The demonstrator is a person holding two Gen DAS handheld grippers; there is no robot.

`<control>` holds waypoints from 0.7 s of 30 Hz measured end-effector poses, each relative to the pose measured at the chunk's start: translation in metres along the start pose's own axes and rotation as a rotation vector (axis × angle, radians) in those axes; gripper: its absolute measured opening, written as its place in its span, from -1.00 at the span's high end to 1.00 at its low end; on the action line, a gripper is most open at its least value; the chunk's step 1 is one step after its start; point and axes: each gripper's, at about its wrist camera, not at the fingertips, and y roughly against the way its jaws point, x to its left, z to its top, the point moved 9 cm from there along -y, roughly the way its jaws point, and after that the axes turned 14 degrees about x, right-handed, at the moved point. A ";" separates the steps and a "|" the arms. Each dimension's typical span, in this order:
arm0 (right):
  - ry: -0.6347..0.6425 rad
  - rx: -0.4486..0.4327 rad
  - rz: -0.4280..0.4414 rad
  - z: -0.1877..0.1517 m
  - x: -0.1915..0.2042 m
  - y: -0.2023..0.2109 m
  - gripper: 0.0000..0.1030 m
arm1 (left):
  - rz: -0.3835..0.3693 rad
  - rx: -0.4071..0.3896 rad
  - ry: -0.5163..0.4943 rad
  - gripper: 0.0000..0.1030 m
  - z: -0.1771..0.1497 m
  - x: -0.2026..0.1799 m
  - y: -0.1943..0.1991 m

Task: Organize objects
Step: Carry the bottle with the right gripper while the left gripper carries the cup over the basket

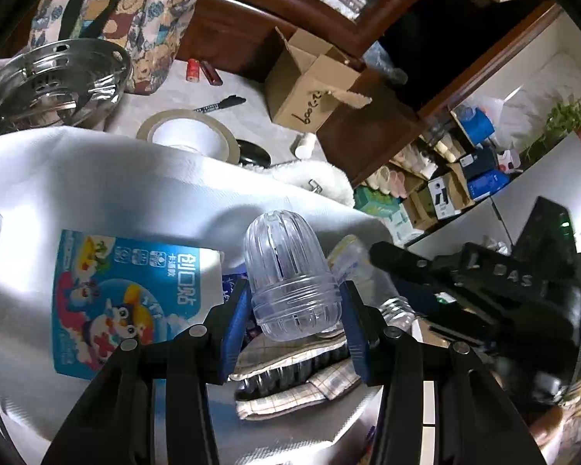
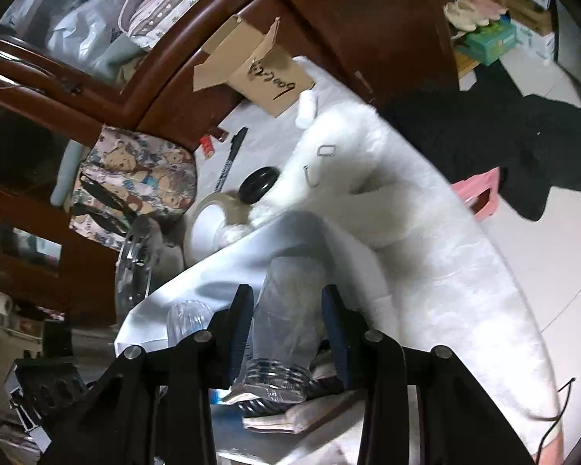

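My left gripper (image 1: 295, 302) is shut on a clear ribbed plastic dome lid (image 1: 288, 275), held above a silver insulated bag (image 1: 97, 178). My right gripper (image 2: 288, 310) is shut on a clear plastic bottle (image 2: 286, 317) with a threaded open mouth toward the camera. The bottle also shows in the left wrist view (image 1: 372, 271), beside the right gripper's black body (image 1: 484, 294). The dome lid shows at the left in the right wrist view (image 2: 188, 323). Below both lie a checked cloth (image 1: 290, 383) and a dark ribbed item.
A blue bandage box (image 1: 131, 302) lies on the silver bag. Behind are a tape roll (image 1: 189, 131), steel steamer plate (image 1: 54, 77), cartoon bag (image 1: 116, 11), cardboard box (image 1: 313, 89), marker (image 1: 220, 104), black lid (image 2: 257, 186), white fluffy cloth (image 2: 368, 178) and wooden furniture (image 2: 348, 11).
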 end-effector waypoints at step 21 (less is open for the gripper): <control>-0.036 -0.019 0.030 -0.002 -0.005 0.025 0.31 | 0.035 0.080 0.035 0.12 -0.008 0.008 -0.015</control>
